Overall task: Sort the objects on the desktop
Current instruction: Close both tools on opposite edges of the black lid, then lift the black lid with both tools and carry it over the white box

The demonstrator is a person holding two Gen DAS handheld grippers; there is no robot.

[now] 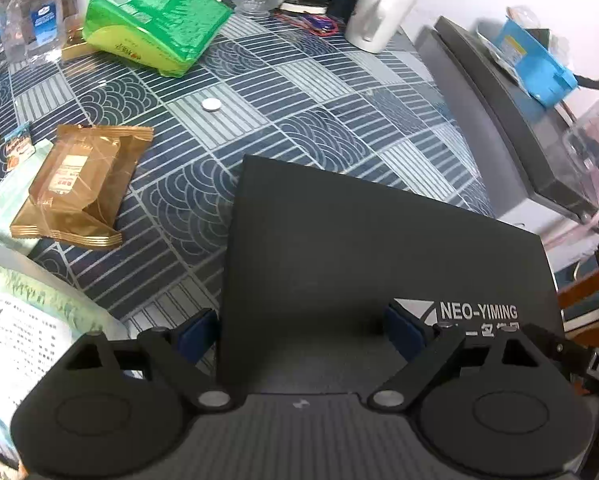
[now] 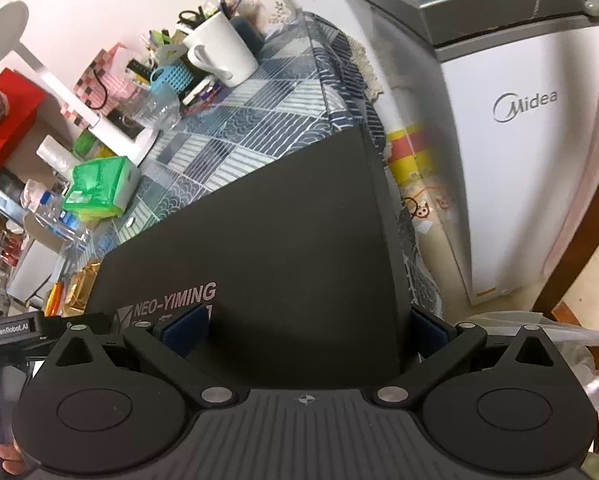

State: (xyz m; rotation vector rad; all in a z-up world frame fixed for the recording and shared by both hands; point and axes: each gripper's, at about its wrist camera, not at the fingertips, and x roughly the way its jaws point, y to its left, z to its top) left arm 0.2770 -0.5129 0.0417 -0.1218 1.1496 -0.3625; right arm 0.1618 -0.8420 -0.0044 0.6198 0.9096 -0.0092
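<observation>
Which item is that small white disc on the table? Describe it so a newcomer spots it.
On the blue patterned tablecloth, look between the green packet and the black box. The small white disc lies alone there, flat and far smaller than anything nearby.

Matt black box (image 1: 379,248) lying on glossy patterned tablecloth (image 1: 283,92); shiny gold foil packet (image 1: 79,184) creasing beside it.
</observation>
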